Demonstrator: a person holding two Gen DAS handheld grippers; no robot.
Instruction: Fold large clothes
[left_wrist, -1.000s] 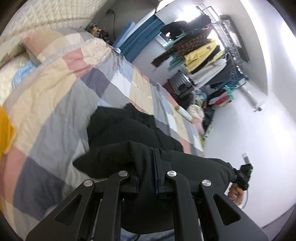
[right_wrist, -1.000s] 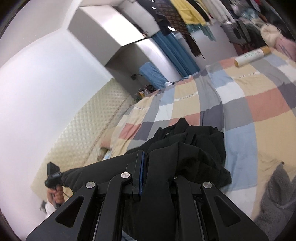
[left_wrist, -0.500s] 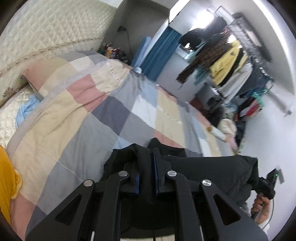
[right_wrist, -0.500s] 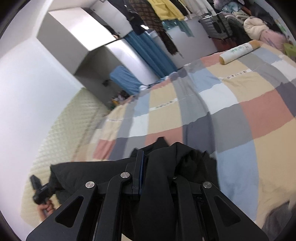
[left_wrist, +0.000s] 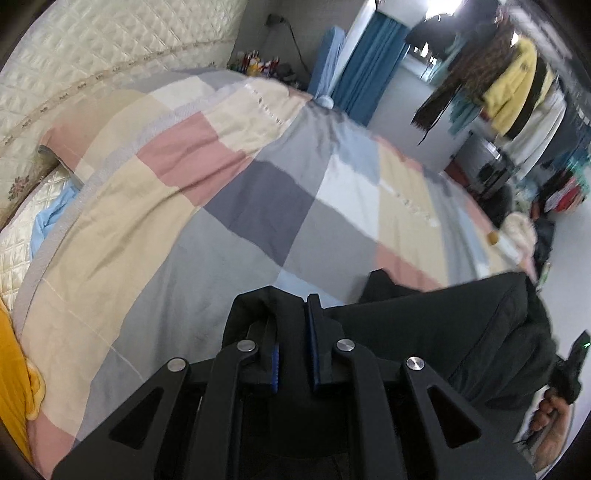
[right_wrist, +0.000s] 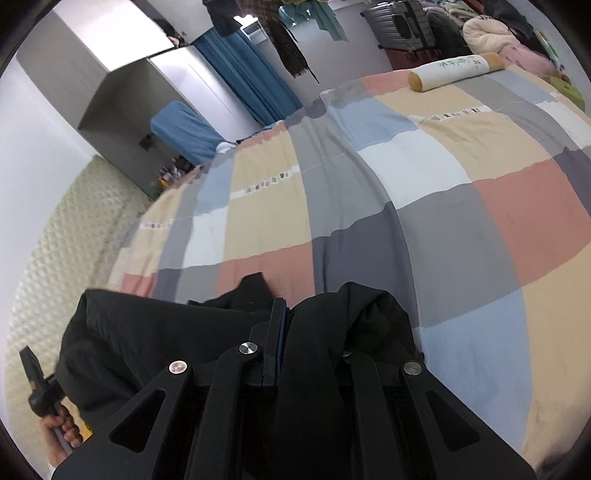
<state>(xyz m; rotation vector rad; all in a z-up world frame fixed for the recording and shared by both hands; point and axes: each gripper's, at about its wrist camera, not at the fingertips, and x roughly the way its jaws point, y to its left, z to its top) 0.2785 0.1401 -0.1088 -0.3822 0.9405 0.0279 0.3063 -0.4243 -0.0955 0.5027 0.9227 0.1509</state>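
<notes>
A black garment (left_wrist: 436, 332) hangs stretched between my two grippers above the checked quilt (left_wrist: 229, 206) of a bed. My left gripper (left_wrist: 293, 314) is shut on one edge of the black garment, cloth pinched between its blue pads. In the right wrist view my right gripper (right_wrist: 286, 321) is shut on the other edge of the black garment (right_wrist: 177, 332), and cloth drapes over its right finger. A hand holding the right gripper shows at the lower right of the left wrist view, and a hand (right_wrist: 59, 424) with the left gripper shows at lower left of the right wrist view.
A quilted headboard (left_wrist: 110, 55) and pillows sit at the bed's left end. A rolled bolster (right_wrist: 458, 70) lies at the far corner. A rack of hanging clothes (left_wrist: 517, 85), a blue curtain (right_wrist: 251, 77) and a yellow cloth (left_wrist: 14, 369) border the bed.
Both grippers have swung forward and down over the bed with the black garment. The bunched part that lay on the quilt is now lifted and the cloth is pulled taut between them.
</notes>
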